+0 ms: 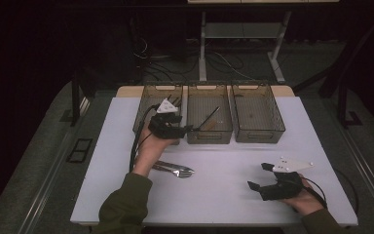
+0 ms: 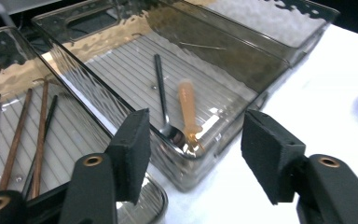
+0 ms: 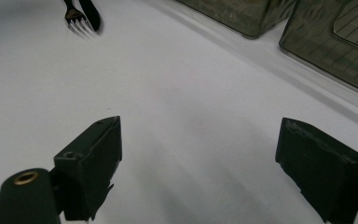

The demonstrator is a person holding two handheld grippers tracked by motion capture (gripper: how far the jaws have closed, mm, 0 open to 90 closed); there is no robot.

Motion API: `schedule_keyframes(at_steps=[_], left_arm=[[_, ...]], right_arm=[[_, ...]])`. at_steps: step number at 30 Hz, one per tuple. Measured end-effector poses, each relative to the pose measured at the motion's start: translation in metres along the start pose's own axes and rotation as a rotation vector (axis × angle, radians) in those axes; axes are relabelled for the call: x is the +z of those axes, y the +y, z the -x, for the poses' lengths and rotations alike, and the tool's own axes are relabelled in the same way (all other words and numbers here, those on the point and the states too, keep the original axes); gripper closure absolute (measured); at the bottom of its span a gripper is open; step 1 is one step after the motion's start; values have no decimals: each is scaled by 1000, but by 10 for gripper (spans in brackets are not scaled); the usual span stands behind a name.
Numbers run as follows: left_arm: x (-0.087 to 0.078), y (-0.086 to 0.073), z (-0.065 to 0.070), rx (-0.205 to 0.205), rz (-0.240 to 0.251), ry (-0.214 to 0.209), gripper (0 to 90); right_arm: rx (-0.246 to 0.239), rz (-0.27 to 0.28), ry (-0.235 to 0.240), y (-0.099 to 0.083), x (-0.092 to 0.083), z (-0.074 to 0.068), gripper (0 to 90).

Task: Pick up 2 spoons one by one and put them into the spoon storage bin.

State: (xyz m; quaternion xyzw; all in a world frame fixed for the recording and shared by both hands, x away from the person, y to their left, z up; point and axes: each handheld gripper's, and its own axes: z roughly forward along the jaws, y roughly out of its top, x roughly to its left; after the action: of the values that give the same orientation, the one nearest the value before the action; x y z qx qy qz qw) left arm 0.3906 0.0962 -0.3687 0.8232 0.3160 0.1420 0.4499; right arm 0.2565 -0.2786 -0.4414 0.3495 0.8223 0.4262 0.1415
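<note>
Left gripper (image 2: 193,154) parted and empty at the near wall of the middle bin (image 2: 121,105); right gripper (image 3: 198,170) wide apart over bare table (image 3: 177,93).

In the left gripper view nothing sits between the black pads; just beyond them, low centre of the frame, a dark spoon (image 2: 163,100) and a blurred orange-brown spoon (image 2: 187,108) lie inside the middle bin, their lower ends by its near wall. At left, the neighbouring bin (image 2: 14,56) holds chopsticks (image 2: 41,135). In the high view the left gripper (image 1: 187,129) sits at the near edge of the bins, left of centre, with cutlery (image 1: 175,169) on the table below it; the right gripper (image 1: 259,176) rests lower right.
</note>
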Motion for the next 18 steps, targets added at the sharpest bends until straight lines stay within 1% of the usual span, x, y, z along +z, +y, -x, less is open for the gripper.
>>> schedule_keyframes(at_steps=[1, 3, 8, 10, 12, 16, 18], left_arm=[[-2, -3, 0, 14, -5, -3, 384], [-6, -8, 1, 23, -3, -12, 367], [-15, -24, 3, 12, 21, -28, 332], [-18, -30, 3, 17, 23, -30, 318], [-21, -34, 5, 19, 25, -43, 298], [-28, -42, 8, 44, 26, -56, 258], [-31, -46, 9, 48, 21, -61, 251]], right_arm=[[0, 0, 0, 0, 0, 0, 145], [2, 0, 0, 0, 0, 0, 145], [4, 0, 0, 0, 0, 0, 145], [5, 0, -1, 0, 0, 0, 145], [7, 3, -1, 0, 0, 1, 145], [11, 7, -4, 0, -1, 2, 145], [15, 8, -6, 0, -2, 3, 145]])
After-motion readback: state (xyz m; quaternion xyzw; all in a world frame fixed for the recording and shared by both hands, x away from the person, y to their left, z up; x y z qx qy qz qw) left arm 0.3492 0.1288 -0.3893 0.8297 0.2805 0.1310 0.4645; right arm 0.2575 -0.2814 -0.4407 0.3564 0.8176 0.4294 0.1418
